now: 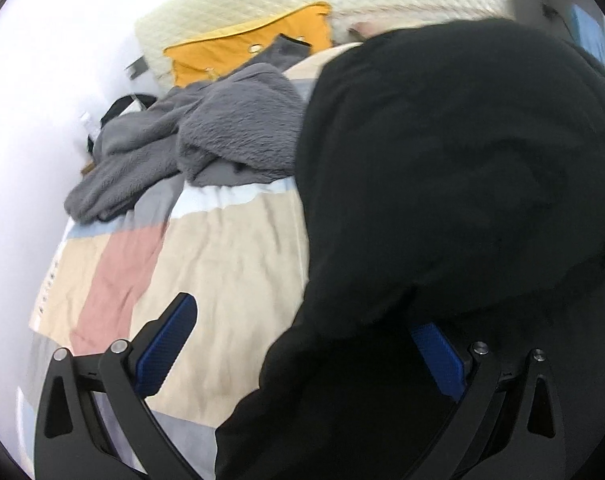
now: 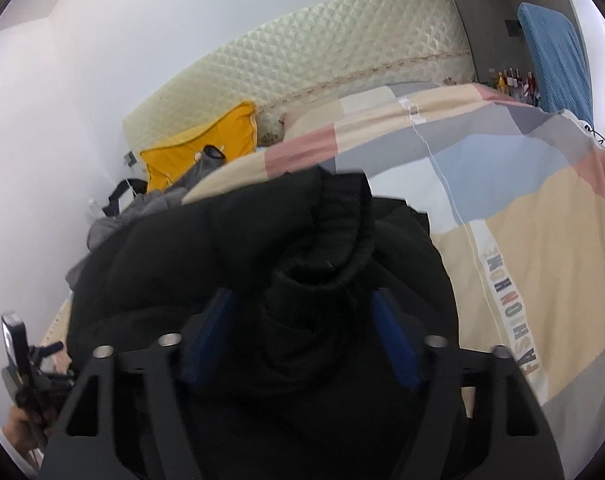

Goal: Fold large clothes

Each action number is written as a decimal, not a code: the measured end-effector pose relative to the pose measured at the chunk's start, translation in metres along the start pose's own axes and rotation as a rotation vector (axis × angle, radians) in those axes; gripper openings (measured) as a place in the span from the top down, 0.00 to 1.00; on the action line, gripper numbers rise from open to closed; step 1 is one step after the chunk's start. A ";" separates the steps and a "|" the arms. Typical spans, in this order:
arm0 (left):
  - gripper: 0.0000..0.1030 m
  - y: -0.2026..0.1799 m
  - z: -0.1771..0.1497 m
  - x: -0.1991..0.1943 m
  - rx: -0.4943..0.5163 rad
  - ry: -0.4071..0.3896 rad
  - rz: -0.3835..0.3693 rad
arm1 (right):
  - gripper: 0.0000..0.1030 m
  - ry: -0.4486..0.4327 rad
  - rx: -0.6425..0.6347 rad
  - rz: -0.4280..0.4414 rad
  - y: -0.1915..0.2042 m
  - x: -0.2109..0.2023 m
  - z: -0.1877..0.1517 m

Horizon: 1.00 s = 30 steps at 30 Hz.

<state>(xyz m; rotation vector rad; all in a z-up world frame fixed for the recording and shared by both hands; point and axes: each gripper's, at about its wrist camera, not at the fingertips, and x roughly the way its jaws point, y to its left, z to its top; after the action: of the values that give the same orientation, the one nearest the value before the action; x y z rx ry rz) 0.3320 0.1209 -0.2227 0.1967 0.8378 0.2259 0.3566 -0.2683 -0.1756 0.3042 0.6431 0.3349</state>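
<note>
A large black padded jacket lies bunched on the bed and fills the right of the left wrist view. My left gripper is open, its blue-padded fingers wide apart; the jacket's edge drapes over the right finger. In the right wrist view the same jacket is heaped in front. My right gripper has its blue pads on either side of a thick fold of the jacket and appears to hold it.
The bed has a patchwork cover in beige, pink, blue and grey. A grey fleece garment lies crumpled by the wall. A yellow pillow leans on the quilted headboard. The left gripper's handle shows at lower left.
</note>
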 end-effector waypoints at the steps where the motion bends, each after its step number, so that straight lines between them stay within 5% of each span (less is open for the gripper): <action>1: 0.00 0.005 0.000 0.001 -0.032 -0.008 0.004 | 0.57 0.010 -0.010 -0.007 0.000 0.002 -0.001; 7: 0.00 0.019 0.007 -0.009 -0.132 -0.090 0.021 | 0.86 -0.008 -0.129 -0.020 0.023 -0.009 -0.001; 16: 0.00 0.055 0.005 -0.008 -0.377 -0.050 -0.042 | 0.88 -0.127 -0.116 0.039 0.048 -0.055 0.001; 30: 0.00 0.046 0.001 -0.014 -0.395 -0.051 -0.062 | 0.88 -0.039 -0.128 -0.084 0.027 -0.026 -0.010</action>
<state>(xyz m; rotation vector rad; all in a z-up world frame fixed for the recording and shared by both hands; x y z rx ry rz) 0.3183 0.1606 -0.2000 -0.1925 0.7321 0.3219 0.3252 -0.2528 -0.1594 0.1609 0.5918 0.2877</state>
